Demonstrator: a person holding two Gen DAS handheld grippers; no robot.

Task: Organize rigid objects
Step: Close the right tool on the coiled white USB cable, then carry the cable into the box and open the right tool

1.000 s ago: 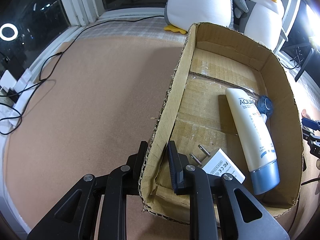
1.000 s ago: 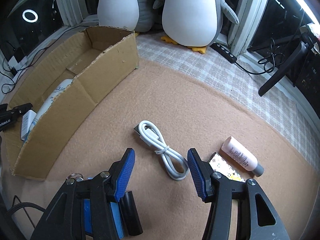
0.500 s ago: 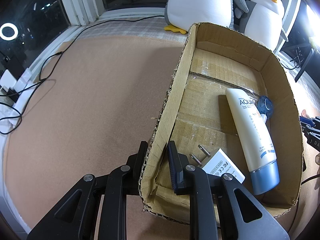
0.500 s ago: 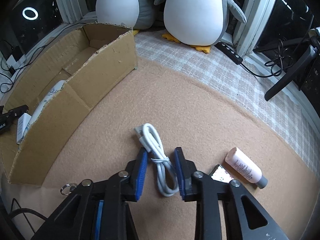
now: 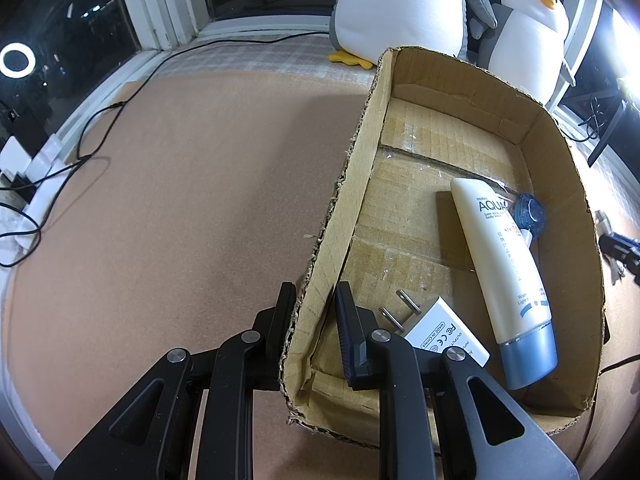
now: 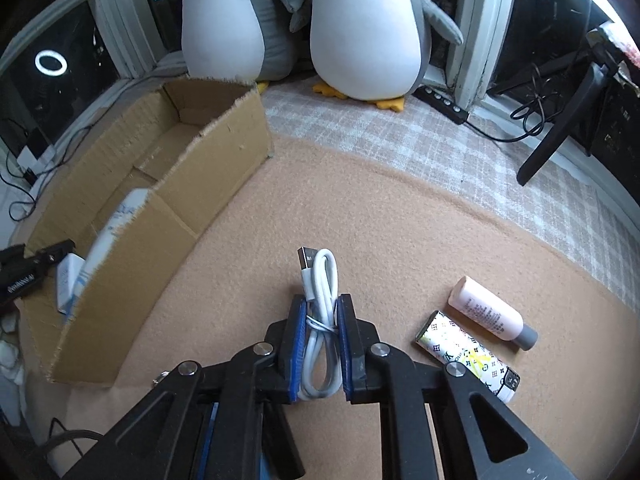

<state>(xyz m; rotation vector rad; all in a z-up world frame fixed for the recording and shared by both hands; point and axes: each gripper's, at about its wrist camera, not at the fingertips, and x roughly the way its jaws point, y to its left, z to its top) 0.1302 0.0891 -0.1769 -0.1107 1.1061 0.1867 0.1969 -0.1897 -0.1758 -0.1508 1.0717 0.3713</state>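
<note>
Between the blue pads of the right gripper (image 6: 320, 344), pinched tight: a bundled white USB cable (image 6: 318, 308), plug end poking forward over the tan felt mat (image 6: 400, 240). Just to the right on the mat, a patterned tube (image 6: 466, 354) and a pink bottle (image 6: 490, 314), side by side (touching or not, hard to say). Off to the left, a cardboard box (image 6: 224, 148). Clamped on the near left wall of that box (image 5: 344, 216), the left gripper (image 5: 312, 320), one finger outside, one inside. Lying within: a white charger (image 5: 440, 330), a cream lotion tube (image 5: 504, 264), a small blue cap (image 5: 530, 220). Beyond, two plush penguins (image 6: 368, 28).
</note>
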